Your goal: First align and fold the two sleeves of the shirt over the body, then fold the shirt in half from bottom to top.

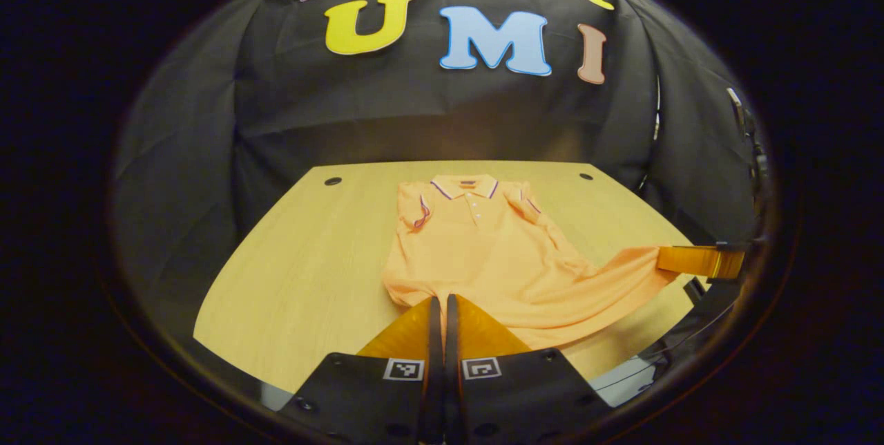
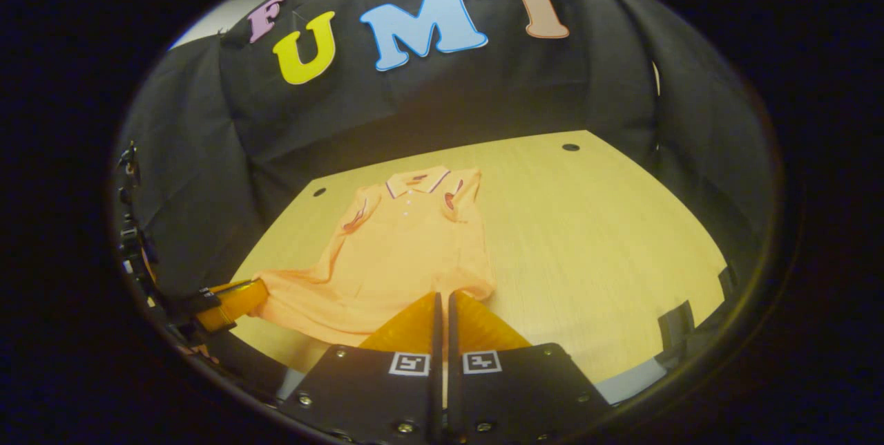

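An orange polo shirt (image 1: 483, 244) lies face up on the wooden table (image 1: 304, 265), collar toward the far edge, both short sleeves folded in over the body. In the left gripper view my left gripper (image 1: 442, 300) is shut on the shirt's bottom hem at its near left corner. To the right, the right gripper (image 1: 664, 258) pinches the other bottom corner and pulls it out sideways. The right gripper view shows the shirt (image 2: 407, 244) with my right gripper (image 2: 442, 295) shut on its hem, and the left gripper (image 2: 259, 289) gripping the stretched corner at the left.
The table (image 2: 621, 244) has small dark holes near its far corners (image 1: 333, 181) (image 2: 570, 147). Black cloth walls close in behind and at both sides. Bare wood extends left of the shirt in the left gripper view and right of it in the right gripper view.
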Motion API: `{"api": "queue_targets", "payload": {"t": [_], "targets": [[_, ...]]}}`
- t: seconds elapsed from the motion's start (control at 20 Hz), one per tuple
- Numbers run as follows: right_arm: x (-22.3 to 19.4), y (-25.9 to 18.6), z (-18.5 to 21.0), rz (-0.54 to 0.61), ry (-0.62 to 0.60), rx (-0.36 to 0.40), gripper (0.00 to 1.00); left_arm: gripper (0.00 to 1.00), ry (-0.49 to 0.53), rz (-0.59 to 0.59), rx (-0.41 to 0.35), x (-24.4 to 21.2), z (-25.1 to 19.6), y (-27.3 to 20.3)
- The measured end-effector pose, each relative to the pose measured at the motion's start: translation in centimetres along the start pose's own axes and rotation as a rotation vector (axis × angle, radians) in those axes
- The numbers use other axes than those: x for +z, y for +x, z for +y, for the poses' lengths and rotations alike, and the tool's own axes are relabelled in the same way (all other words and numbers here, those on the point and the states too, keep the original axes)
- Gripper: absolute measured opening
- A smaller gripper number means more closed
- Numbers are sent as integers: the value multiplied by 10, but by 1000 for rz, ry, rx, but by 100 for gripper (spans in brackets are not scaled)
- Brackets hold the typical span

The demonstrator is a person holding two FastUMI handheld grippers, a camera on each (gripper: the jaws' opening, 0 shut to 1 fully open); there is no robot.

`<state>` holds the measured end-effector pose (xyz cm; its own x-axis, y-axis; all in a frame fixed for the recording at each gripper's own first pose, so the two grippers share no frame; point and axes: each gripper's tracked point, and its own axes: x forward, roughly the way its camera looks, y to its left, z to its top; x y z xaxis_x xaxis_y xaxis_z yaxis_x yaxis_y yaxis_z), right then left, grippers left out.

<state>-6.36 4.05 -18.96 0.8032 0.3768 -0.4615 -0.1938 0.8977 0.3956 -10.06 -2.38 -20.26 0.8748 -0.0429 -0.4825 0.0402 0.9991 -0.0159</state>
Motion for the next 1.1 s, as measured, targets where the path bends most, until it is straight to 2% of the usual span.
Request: {"api": "queue_targets", "payload": {"t": [0.35,0.6,1.1], "targets": [[67,44,4,-59,31,-17,4,7,-62,-67,-41,72,7,54],[112,88,7,-81,20,-50,4,6,-54,-72,-65,114,19,111],[180,175,9,-80,6,-155,4,6,-26,-51,-163,174,30,228]]}}
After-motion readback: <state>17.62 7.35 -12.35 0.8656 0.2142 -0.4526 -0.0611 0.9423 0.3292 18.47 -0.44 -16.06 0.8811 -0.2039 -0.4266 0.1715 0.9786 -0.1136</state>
